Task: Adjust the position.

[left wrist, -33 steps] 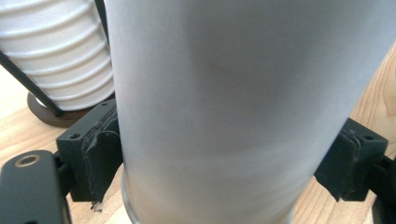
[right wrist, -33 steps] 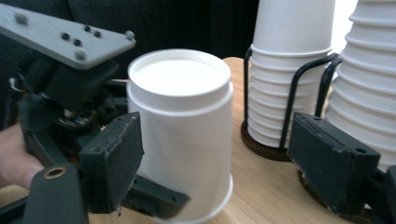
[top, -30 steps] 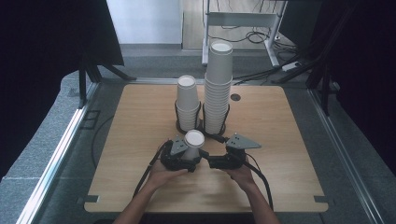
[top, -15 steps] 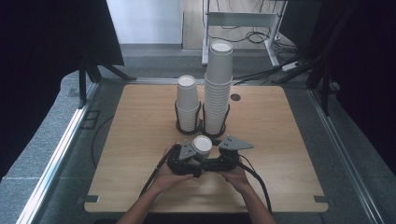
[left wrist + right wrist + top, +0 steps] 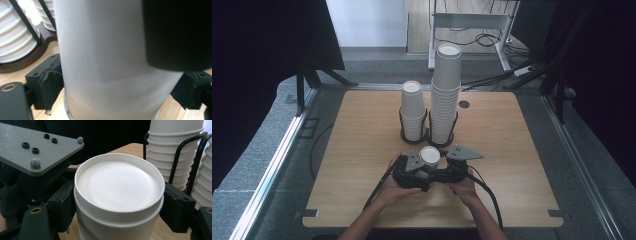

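Cup: one white paper cup [image 5: 429, 156], bottom up, at the near middle of the table [image 5: 522, 150], between both tools and in front of the two stacks.
Change in pose: half a second ago it leans over; now it stands about upright.
Left tool [image 5: 117, 85]: jaws have just been opening, with the cup between them. The pads sit right at its wall, and I cannot tell if they press.
Right tool [image 5: 118, 207]: jaws have just been closing on the same cup. Both pads lie against its sides, so it seems to hold the cup at a medium width.
Meaning: likely a hand-over, left letting go as right takes the grip.
Detail: a ring below the cup's rim hints at a second cup nested in it, but I can't be sure.
Stacks: short stack [image 5: 413, 107] and tall stack [image 5: 446, 95] stand behind in wire holders, apart from the cup.
Next: probably carrying the cup onto a stack.
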`<state>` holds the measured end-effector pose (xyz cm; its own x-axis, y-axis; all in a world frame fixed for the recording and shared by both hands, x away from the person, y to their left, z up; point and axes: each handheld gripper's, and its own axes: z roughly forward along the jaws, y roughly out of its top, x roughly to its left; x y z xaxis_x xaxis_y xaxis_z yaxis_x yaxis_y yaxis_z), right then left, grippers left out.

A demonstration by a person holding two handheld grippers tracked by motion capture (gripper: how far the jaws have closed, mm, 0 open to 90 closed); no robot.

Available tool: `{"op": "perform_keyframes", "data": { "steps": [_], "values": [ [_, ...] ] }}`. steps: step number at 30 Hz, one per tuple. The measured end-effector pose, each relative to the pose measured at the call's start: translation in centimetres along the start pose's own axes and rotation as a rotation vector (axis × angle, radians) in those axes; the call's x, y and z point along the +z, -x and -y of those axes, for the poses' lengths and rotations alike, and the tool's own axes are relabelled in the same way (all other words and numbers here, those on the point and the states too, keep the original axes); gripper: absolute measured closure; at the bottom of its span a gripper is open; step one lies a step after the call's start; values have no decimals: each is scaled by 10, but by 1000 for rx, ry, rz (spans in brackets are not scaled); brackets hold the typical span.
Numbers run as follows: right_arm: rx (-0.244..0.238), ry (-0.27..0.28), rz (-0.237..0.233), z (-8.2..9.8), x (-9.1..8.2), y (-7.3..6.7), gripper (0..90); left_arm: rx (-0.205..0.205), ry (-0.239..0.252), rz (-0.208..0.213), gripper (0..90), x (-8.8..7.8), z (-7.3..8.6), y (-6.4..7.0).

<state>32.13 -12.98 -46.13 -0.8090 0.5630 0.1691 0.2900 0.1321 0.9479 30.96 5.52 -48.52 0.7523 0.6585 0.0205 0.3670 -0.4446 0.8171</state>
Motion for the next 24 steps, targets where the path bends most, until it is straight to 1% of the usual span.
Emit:
{"op": "perform_keyframes", "data": {
  "steps": [1,2,3,5,7,8,9,11,12,13,14,15,18,21,24],
  "values": [
    [9,3,-6,0,0,1,235,0,0,0,78,0,0,0],
    [20,7,-8,0,-1,2,235,-12,3,-2,66,-1,0,-1],
    [20,7,-8,0,-1,2,235,-12,3,-2,58,-1,0,-1],
    [39,19,-9,1,-2,4,236,-21,7,1,53,-1,-1,-3],
    [86,39,-27,2,-3,9,237,-27,12,7,52,-2,-1,-3],
    [101,43,-33,2,-4,10,237,-24,19,14,55,-3,-1,-4],
    [101,43,-33,2,-4,10,237,-24,19,14,55,-3,-1,-4],
    [128,57,-33,3,-5,13,237,-24,25,20,55,-4,-1,-4],
    [140,65,-39,3,-6,14,237,-27,28,25,56,-4,-1,-5],
    [169,83,-58,4,-8,17,237,-31,31,31,59,-4,-1,-5],
    [182,89,-64,4,-8,18,237,-31,32,35,59,-4,-1,-5],
    [182,89,-64,4,-8,18,237,-30,34,35,59,-5,-1,-5],
    [215,101,-77,5,-8,20,237,-26,38,37,66,-5,-1,-5],
    [228,108,-90,5,-8,21,238,-21,39,42,75,-5,-1,-4],
    [226,110,-89,6,-8,20,238,-13,40,43,82,-6,-1,-4]
  ]
}}
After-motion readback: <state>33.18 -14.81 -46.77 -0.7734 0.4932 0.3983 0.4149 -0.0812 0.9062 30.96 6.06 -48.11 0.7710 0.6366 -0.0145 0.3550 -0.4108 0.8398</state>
